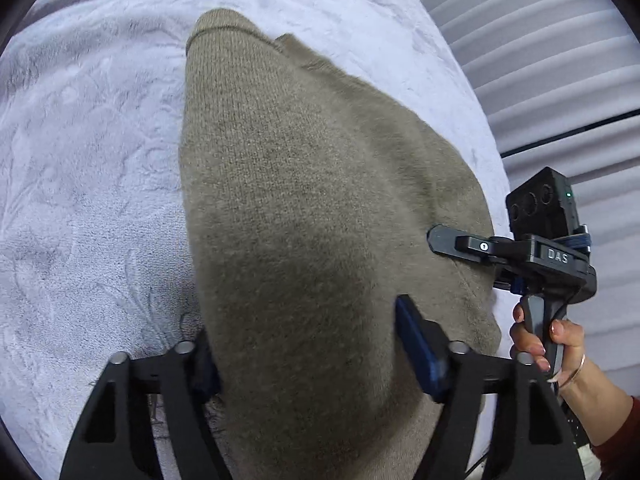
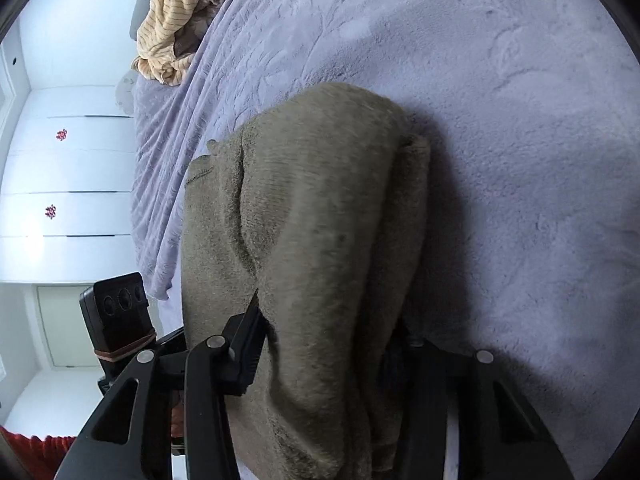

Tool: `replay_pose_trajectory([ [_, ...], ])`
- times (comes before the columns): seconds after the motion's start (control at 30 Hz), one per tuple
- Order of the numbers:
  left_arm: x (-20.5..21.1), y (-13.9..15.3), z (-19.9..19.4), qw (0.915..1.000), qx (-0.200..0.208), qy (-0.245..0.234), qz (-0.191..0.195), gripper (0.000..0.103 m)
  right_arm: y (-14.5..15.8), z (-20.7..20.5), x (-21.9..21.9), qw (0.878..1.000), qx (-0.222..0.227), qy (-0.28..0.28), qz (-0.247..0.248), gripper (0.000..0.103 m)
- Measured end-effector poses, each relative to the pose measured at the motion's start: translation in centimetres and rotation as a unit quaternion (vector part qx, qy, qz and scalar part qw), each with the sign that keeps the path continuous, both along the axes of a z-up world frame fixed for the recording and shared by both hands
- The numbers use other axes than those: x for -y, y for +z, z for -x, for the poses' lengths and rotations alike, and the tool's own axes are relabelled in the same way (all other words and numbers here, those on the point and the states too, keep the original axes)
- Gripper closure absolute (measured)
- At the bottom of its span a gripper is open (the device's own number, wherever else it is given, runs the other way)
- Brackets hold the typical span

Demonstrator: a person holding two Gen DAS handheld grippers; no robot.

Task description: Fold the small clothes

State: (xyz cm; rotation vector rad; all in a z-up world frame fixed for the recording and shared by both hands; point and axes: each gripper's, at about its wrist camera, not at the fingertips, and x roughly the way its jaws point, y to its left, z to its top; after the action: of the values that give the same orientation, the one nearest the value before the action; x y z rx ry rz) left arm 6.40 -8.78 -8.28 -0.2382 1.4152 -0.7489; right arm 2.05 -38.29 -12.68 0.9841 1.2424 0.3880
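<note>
An olive-brown knitted garment (image 1: pixel 304 208) lies on a lavender fleece blanket (image 1: pixel 88 160), folded lengthwise, its cuff end far from me. My left gripper (image 1: pixel 308 364) has its jaws on either side of the garment's near edge, with the cloth between the fingers. The right gripper (image 1: pixel 460 246) grips the garment's right edge, held by a hand. In the right wrist view the same garment (image 2: pixel 320 240) runs between my right gripper's (image 2: pixel 328 356) fingers and is bunched up there. The left gripper's body (image 2: pixel 120 316) shows at the lower left.
A striped yellow cloth pile (image 2: pixel 180 20) lies at the blanket's far end. A white cabinet with drawers (image 2: pixel 68 160) stands beyond the bed edge. Pale ribbed bedding or wall (image 1: pixel 560 60) lies to the right of the blanket.
</note>
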Motion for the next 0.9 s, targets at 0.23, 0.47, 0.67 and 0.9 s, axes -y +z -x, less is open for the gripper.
replay_pose_trajectory([
  [0.23, -1.8, 3.3, 0.5, 0.999, 0.003, -0.01, 0.043, 0.056, 1.9, 1.1, 0.1, 0.997, 0.015, -0.035, -0.064, 0.067],
  [0.47, -3.2, 6.9, 2.6, 0.9983, 0.016, -0.027, 0.048, 0.056, 5.6, 2.6, -1.3, 0.995, 0.026, -0.036, -0.084, 0.067],
  [0.67, -6.5, 9.9, 5.2, 0.998, 0.017, -0.028, 0.055, 0.056, 8.8, 5.2, -3.2, 0.994, 0.027, -0.037, -0.102, 0.067],
  [0.9, -11.3, 11.8, 8.4, 0.9985, 0.005, -0.028, 0.047, 0.056, 10.2, 9.1, -7.0, 0.991, 0.007, -0.037, -0.128, 0.067],
])
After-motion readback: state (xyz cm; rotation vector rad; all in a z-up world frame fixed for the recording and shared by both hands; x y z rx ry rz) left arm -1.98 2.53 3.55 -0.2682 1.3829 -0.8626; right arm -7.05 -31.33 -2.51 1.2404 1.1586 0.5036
